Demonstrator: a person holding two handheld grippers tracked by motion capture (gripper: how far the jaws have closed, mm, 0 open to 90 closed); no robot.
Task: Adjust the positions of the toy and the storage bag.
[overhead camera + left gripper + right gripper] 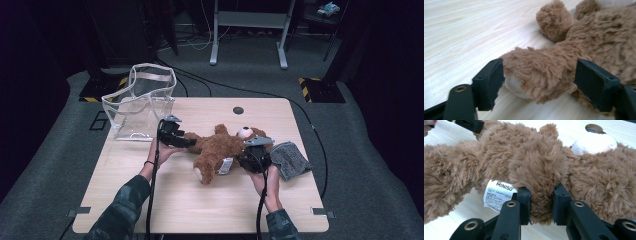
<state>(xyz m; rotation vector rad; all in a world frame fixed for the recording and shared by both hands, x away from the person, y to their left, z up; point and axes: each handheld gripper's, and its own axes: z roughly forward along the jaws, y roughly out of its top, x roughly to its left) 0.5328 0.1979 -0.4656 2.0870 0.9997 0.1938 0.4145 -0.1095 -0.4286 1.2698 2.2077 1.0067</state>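
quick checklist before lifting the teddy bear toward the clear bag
1. Right hand-held gripper clamped on a limb of the teddy bear: ok.
2. Left hand-held gripper around the bear's other limb: ok, limb sits between the jaws.
3. Left pads pressing on the fur: not ok, jaws stand wide.
4. Clear bag upright on the table, mouth open: ok.
5. Grey cloth clear of the bear: cannot tell, it lies close beside the right gripper.

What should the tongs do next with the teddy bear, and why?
Probably close the left tongs on the teddy bear. Its limb already sits between their open pads, while the right tongs pinch another limb. Then both could lift it, maybe toward the clear bag.
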